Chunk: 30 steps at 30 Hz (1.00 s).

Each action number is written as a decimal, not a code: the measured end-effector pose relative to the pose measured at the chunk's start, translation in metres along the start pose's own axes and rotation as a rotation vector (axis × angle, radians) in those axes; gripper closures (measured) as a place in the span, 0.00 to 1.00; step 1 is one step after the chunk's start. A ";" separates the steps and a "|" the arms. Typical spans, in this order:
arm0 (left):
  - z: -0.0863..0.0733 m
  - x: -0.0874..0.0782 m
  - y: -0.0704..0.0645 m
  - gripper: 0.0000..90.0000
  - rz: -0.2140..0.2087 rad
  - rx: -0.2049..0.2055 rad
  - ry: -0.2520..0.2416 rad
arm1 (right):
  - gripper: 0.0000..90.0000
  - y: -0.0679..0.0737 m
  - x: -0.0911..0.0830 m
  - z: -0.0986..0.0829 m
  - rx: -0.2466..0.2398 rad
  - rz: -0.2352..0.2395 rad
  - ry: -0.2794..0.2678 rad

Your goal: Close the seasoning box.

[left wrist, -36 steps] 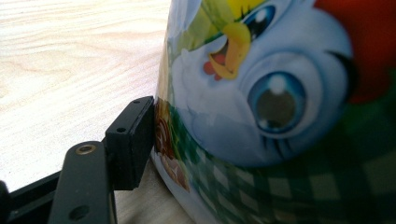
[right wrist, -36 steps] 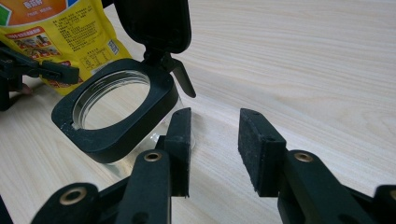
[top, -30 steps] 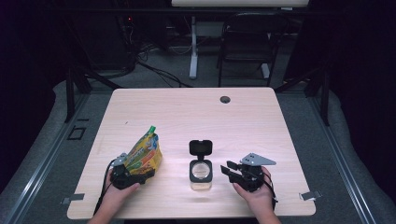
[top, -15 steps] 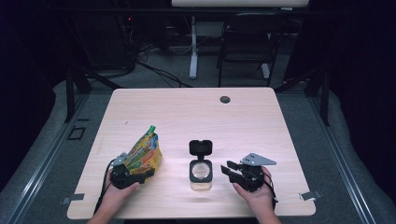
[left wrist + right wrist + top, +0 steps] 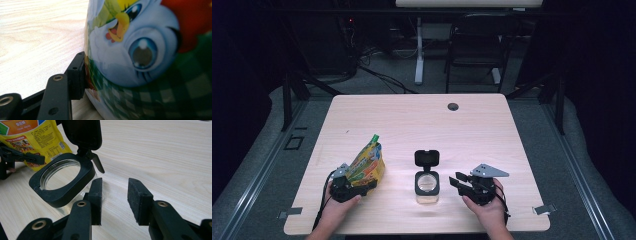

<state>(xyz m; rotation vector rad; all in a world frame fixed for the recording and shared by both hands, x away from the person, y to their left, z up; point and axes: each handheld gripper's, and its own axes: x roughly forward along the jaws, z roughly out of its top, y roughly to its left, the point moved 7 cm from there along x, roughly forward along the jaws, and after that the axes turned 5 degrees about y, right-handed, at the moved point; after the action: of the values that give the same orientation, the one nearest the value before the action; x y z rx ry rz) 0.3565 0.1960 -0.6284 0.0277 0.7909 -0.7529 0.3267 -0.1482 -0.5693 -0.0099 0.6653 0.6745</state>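
A colourful snack bag (image 5: pixel 368 164) with a green top corner stands on the table (image 5: pixel 412 120) at the front left. My left gripper (image 5: pixel 362 186) is shut on the bag's lower part. In the left gripper view its left pad (image 5: pixel 77 75) presses into the bag (image 5: pixel 150 62), and the other jaw is hidden behind it. A clear square jar (image 5: pixel 427 186) with a black rim stands in the front middle, its black hinged lid (image 5: pixel 427 158) flipped open. My right gripper (image 5: pixel 115 195) is open just right of the jar (image 5: pixel 62 180), holding nothing.
A small dark round grommet (image 5: pixel 453 106) sits near the table's far edge. Beyond the table are a chair (image 5: pixel 477 45), a white post (image 5: pixel 419 50) and cables on the floor. The person's hands reach in from the front edge.
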 end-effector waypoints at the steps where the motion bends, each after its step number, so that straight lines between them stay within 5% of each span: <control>1: 0.000 0.000 0.000 0.50 0.000 -0.001 0.000 | 0.72 0.000 0.000 0.000 -0.001 -0.001 0.003; 17: 0.005 -0.009 0.004 0.51 0.019 -0.004 -0.015 | 0.72 0.000 0.000 0.000 -0.007 -0.002 0.003; 30: 0.010 -0.018 0.001 0.51 0.076 0.063 -0.003 | 0.72 0.000 0.000 0.000 -0.014 -0.007 -0.001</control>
<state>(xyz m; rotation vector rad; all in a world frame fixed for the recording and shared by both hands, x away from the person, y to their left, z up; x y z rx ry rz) 0.3550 0.2043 -0.6102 0.1129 0.7586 -0.7051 0.3264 -0.1481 -0.5687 -0.0243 0.6590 0.6718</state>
